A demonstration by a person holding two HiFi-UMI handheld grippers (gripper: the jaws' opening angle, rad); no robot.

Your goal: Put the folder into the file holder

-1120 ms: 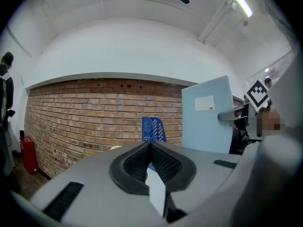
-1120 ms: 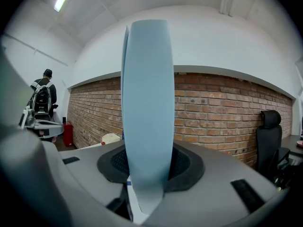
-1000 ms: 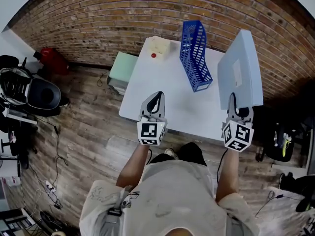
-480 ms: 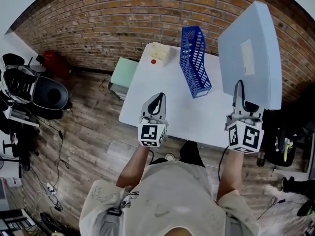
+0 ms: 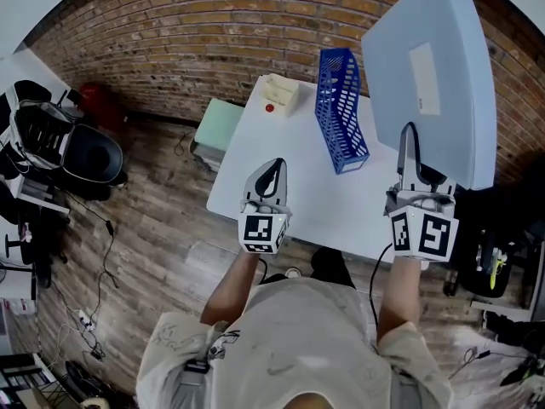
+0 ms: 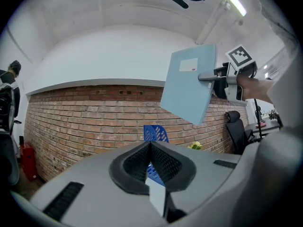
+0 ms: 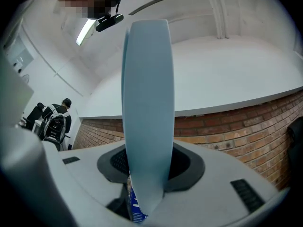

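Note:
A light blue folder (image 5: pixel 430 75) with a white label stands raised on edge above the table's right side. My right gripper (image 5: pixel 415 170) is shut on its near bottom edge. In the right gripper view the folder (image 7: pixel 147 112) fills the gap between the jaws, edge on. The blue mesh file holder (image 5: pixel 341 109) stands upright on the white table (image 5: pixel 298 177), left of the folder and lower. My left gripper (image 5: pixel 271 175) hovers over the table's near left part, shut with nothing in it. Its view shows the file holder (image 6: pixel 155 132) ahead and the folder (image 6: pixel 189 91) up at the right.
A cream box (image 5: pixel 279 90) and a small red thing (image 5: pixel 269 107) lie at the table's far left corner. A pale green cabinet (image 5: pixel 213 124) stands against the table's left side. A black chair (image 5: pixel 81 156) stands far left. A brick wall runs behind the table.
My right gripper has lifted the folder well up and tilted it; it now looks larger and reaches above the file holder. The left gripper has hardly moved.

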